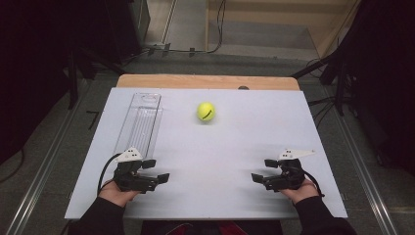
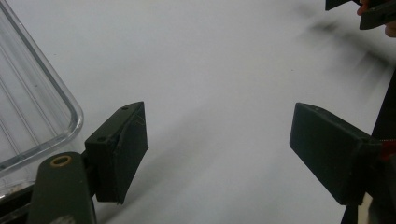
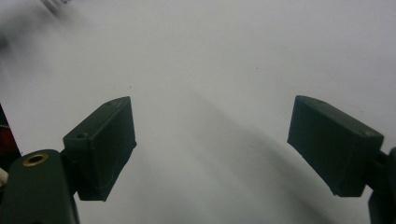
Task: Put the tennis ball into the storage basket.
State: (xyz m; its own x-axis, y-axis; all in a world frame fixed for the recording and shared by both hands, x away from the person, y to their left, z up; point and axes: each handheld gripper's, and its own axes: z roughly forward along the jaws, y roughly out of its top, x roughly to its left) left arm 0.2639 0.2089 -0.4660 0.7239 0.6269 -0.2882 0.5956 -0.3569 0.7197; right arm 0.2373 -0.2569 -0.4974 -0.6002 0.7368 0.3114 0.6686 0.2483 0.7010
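Tennis ball (image 1: 206, 111) lies free on white worktop (image 1: 235, 147), just right of clear tray (image 1: 142, 120), untouched. Likely step: before reach, nothing grasped. Left gripper (image 1: 155, 171) at tray's near end, right gripper (image 1: 262, 170) well right of tray; both jaws wide, empty. Next: reach forward to ball, straddle it. Path unobstructed.

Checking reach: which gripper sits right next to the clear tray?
The left gripper; the clear tray ends just beyond it. The right gripper is across the table.
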